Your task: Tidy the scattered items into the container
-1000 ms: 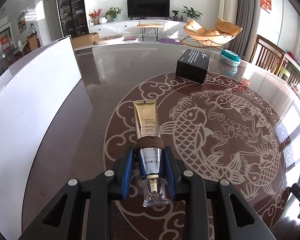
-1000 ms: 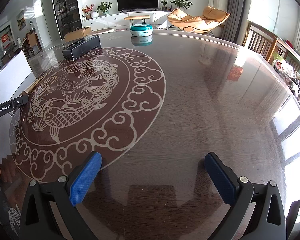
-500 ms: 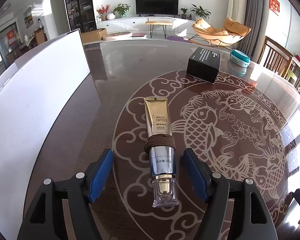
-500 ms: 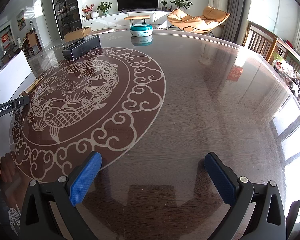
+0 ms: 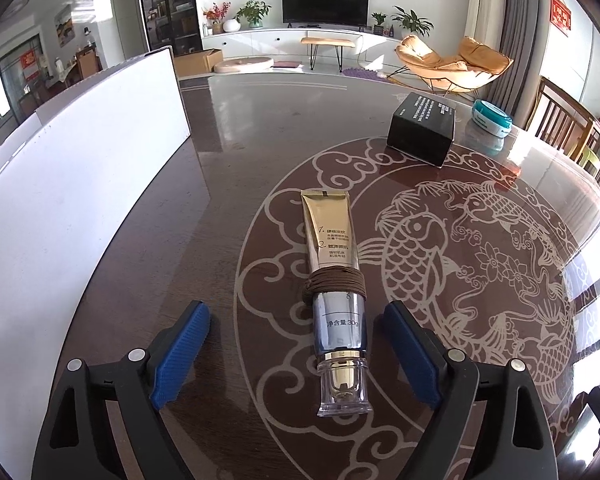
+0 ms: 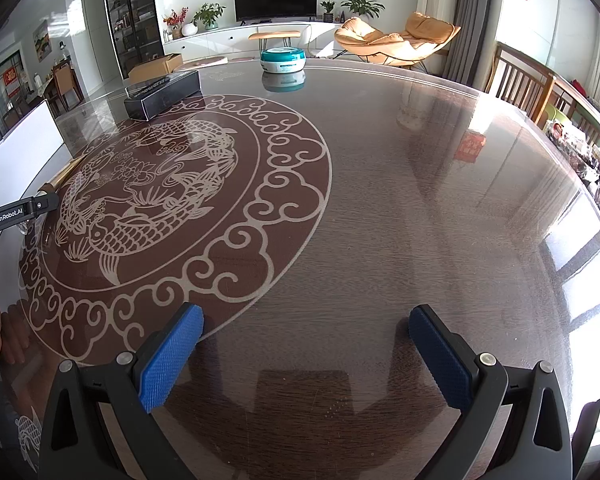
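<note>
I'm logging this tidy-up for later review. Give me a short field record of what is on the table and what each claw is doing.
surface: round table with carp inlay
tube: gold cosmetic tube, cord-wrapped, lying flat
left claw: jaws opening, pads clear of tube
right claw: open, nothing between its pads
container: white box, left of tube
other items: black box; teal round tin

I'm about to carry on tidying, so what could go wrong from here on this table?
The gold tube lies on the glossy table between the opening jaws of the left tool, untouched; it could roll or slide if nudged. Its brown cord wrap might snag a pad. The white container wall stands close by on one side.
</note>
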The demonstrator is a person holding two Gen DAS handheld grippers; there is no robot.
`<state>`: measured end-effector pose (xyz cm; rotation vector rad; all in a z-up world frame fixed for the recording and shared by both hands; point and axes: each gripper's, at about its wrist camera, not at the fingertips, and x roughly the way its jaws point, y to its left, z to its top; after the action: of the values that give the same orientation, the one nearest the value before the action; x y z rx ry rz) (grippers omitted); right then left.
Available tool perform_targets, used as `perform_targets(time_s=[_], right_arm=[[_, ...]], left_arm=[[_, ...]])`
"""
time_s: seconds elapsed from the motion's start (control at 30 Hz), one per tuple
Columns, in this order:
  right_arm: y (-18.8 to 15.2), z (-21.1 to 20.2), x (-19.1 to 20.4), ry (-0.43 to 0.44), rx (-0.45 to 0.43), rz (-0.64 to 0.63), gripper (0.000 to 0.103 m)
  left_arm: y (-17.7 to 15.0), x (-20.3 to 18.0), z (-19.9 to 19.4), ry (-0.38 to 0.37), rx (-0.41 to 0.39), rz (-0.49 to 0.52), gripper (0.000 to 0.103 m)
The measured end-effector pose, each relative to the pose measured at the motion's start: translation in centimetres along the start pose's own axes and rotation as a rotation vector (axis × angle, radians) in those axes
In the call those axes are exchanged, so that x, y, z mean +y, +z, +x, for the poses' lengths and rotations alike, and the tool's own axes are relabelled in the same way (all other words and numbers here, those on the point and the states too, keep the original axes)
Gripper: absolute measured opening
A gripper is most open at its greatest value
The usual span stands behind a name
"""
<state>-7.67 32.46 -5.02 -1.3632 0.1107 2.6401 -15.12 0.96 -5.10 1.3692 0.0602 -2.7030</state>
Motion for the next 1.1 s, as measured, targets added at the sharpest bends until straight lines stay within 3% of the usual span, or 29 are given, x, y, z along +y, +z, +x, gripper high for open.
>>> perform_targets(time_s=[1.1], right_arm=[[0.01,0.01,-0.01,0.0,0.0,0.0,0.103]], left_arm=[[-0.05,0.17,-0.03,0.001,0.001,-0.001,0.091]])
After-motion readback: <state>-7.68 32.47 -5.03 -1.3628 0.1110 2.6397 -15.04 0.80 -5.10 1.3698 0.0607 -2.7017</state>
